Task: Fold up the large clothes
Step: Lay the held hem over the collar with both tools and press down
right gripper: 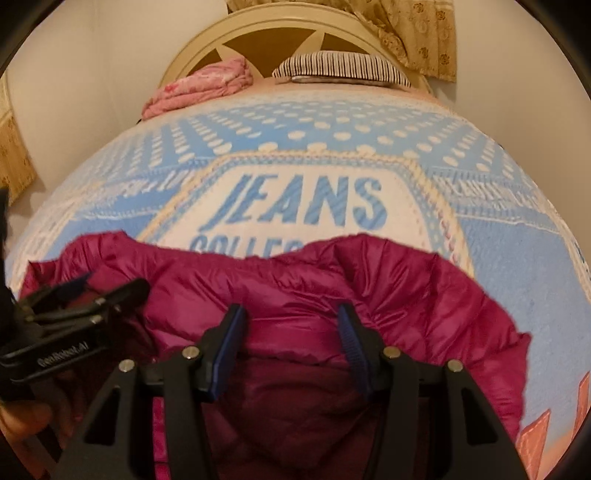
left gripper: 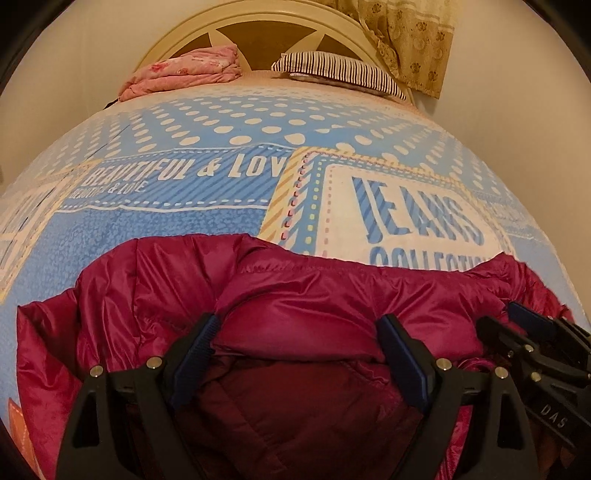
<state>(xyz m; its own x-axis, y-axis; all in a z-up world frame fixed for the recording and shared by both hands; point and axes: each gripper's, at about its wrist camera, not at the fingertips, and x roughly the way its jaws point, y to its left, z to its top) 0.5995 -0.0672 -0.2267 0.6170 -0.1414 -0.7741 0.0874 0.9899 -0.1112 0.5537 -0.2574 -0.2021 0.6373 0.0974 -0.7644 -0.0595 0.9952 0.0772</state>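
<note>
Two grippers work side by side over a magenta puffer jacket (left gripper: 295, 295) that lies bunched at the near edge of the bed (left gripper: 207, 229), on a blue and white blanket (right gripper: 517, 258) printed with dots and the words "JEANS COLLECTION". The left gripper (left gripper: 299, 350) points down at the jacket with its jaws spread wide; a puffed fold of fabric bulges between the blue pads (left gripper: 402, 362), and the pictures do not show the pads pressing on it, so it counts as released. The right gripper (right gripper: 291, 350) stands just beside the left one, jaws about half spread, with a roll of the jacket between its pads (right gripper: 227, 350); whether they clamp the fabric cannot be told. At the far edge of the bed, against the cream headboard (left gripper: 258, 22), rest a folded pink quilt (left gripper: 184, 74) and a striped pillow (right gripper: 343, 68). A floral curtain (left gripper: 410, 40) hangs at the far right corner.
</note>
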